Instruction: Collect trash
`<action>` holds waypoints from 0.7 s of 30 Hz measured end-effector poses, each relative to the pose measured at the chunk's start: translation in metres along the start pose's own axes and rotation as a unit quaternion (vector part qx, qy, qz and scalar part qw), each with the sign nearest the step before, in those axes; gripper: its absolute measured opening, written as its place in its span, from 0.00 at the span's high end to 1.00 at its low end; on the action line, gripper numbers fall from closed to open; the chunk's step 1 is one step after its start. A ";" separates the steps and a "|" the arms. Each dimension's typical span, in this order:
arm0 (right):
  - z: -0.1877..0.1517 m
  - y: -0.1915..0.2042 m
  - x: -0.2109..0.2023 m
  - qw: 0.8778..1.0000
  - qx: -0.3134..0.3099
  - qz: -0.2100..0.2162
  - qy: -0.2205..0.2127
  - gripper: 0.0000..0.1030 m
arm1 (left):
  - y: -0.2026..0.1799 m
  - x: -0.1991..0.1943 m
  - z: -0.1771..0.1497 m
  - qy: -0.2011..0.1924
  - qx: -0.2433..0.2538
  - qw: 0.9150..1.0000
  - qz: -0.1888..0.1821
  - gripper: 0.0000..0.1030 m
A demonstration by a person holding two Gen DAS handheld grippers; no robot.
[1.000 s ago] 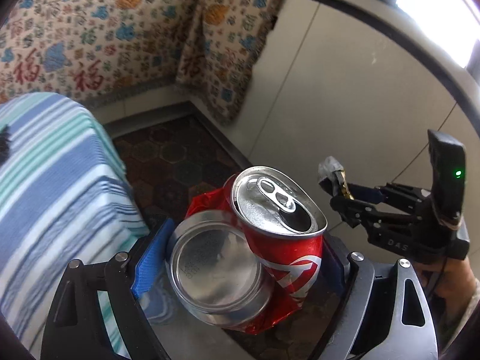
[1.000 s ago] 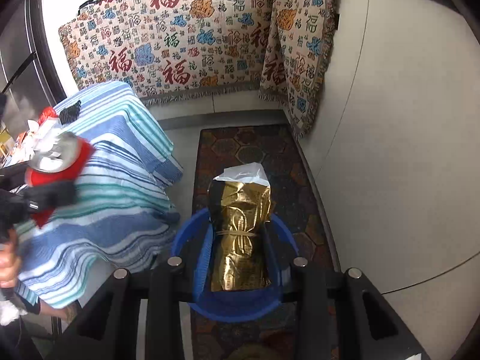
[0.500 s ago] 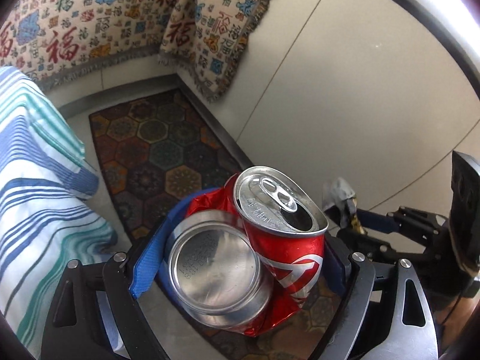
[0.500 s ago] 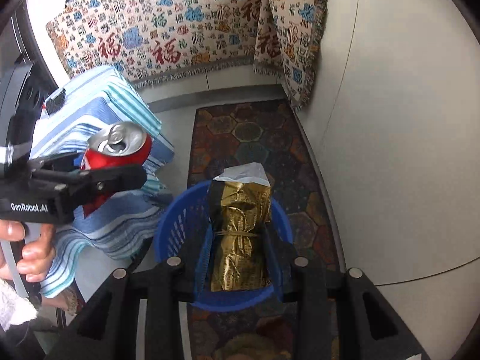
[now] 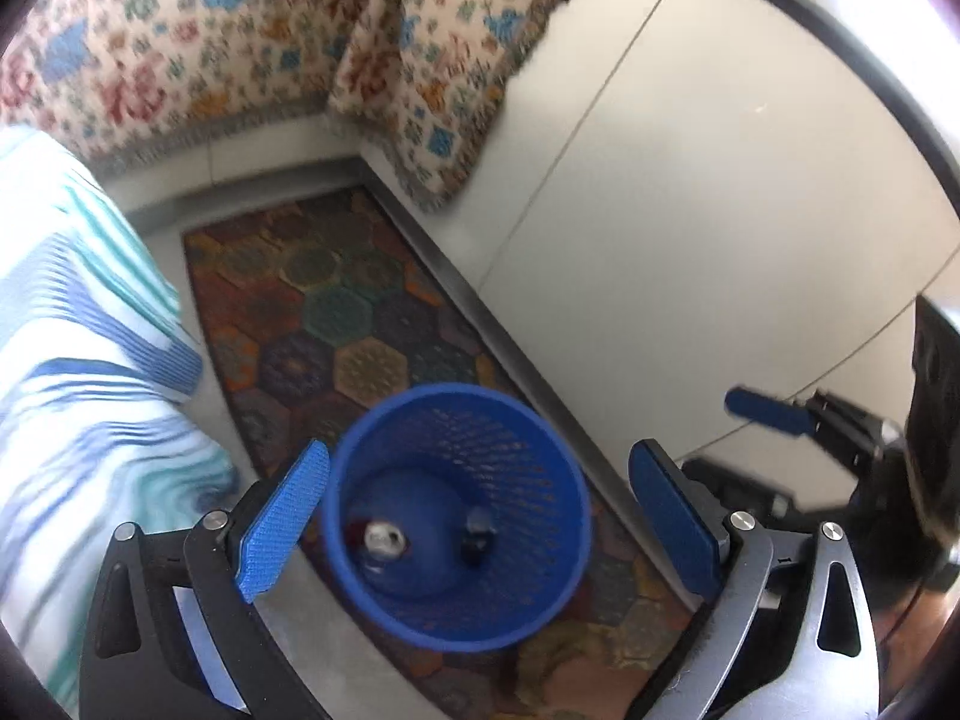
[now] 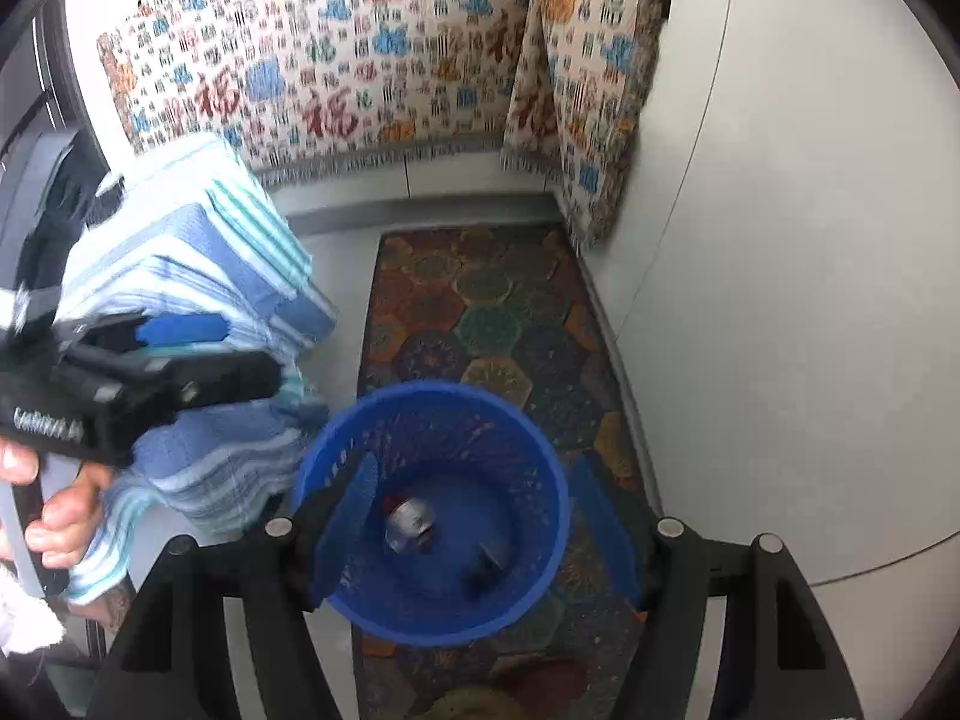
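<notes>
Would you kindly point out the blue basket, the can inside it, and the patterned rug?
blue basket [image 6: 543,444]: right wrist view, far rim.
can [image 6: 409,523]: right wrist view, silver end.
patterned rug [image 5: 336,312]: left wrist view, bare hexagon patch.

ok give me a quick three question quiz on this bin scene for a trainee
1. True or false: the left tool is gripping a red can.
2. Multiple choice: where does the blue mesh bin stand? A) on the striped cloth B) on the patterned mat C) on a shelf
3. Short answer: what lies at the bottom of the bin?

Key
1. False. Both tools have just opened and nothing is between their pads; the right tool is empty too.
2. B, the patterned mat, beside the striped cloth.
3. A crushed can and a small dark piece, too blurred to name.
</notes>
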State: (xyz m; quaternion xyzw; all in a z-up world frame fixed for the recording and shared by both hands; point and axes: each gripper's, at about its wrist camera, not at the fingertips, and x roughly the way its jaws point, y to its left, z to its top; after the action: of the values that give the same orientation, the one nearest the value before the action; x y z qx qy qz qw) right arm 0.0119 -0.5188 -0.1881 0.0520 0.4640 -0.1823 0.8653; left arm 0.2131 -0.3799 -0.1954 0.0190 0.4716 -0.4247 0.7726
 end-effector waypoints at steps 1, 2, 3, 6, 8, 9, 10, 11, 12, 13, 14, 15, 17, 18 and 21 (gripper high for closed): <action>0.004 0.002 -0.006 1.000 0.000 0.001 -0.015 0.32 | -0.001 -0.014 -0.002 -0.011 0.007 1.000 0.007 0.03; 0.007 0.005 -0.010 1.000 -0.001 0.002 -0.026 0.32 | -0.001 -0.024 -0.004 -0.018 0.011 1.000 0.012 0.03; 0.011 0.009 -0.017 0.999 -0.003 0.005 -0.042 0.32 | -0.001 -0.036 -0.006 -0.026 0.016 0.999 0.019 0.03; 0.023 0.027 -0.033 0.996 -0.014 0.014 -0.081 0.32 | 0.002 -0.078 -0.018 -0.052 0.028 0.997 0.042 0.03; 0.030 0.043 -0.040 0.994 -0.026 0.021 -0.101 0.32 | 0.009 -0.105 -0.031 -0.068 0.028 0.996 0.059 0.03; 0.034 0.055 -0.044 0.993 -0.035 0.024 -0.112 0.32 | 0.015 -0.117 -0.038 -0.072 0.024 0.995 0.065 0.03; 0.038 0.067 -0.048 0.991 -0.045 0.028 -0.121 0.32 | 0.022 -0.129 -0.046 -0.076 0.018 0.994 0.072 0.03; 0.040 0.077 -0.052 0.990 -0.053 0.032 -0.128 0.32 | 0.030 -0.143 -0.056 -0.081 0.012 0.993 0.080 0.03; 0.041 0.092 -0.055 0.988 -0.064 0.039 -0.138 0.32 | 0.040 -0.157 -0.067 -0.086 0.007 0.992 0.090 0.03; 0.042 0.105 -0.058 0.986 -0.072 0.045 -0.144 0.32 | 0.044 -0.167 -0.075 -0.088 0.004 0.991 0.100 0.03; 0.042 0.116 -0.060 0.985 -0.079 0.050 -0.149 0.32 | 0.054 -0.182 -0.088 -0.091 0.000 0.989 0.114 0.03; 0.042 0.130 -0.063 0.983 -0.087 0.058 -0.154 0.32 | 0.061 -0.191 -0.096 -0.093 -0.003 0.988 0.122 0.03; 0.041 0.154 -0.067 0.979 -0.094 0.078 -0.162 0.32 | 0.078 -0.214 -0.114 -0.096 -0.008 0.986 0.136 0.03; 0.038 0.168 -0.069 0.977 -0.097 0.092 -0.164 0.32 | 0.087 -0.225 -0.122 -0.099 -0.009 0.985 0.143 0.03; 0.033 0.210 -0.065 0.972 -0.113 0.122 -0.164 0.32 | 0.121 -0.257 -0.139 -0.108 -0.021 0.978 0.179 0.03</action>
State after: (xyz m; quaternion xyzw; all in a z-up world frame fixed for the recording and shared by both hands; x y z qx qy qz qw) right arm 0.0819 -0.3147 -0.1324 -0.0209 0.3235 -0.0278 0.9456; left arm 0.1452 -0.0790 -0.1261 0.0407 0.3834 -0.2694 0.8825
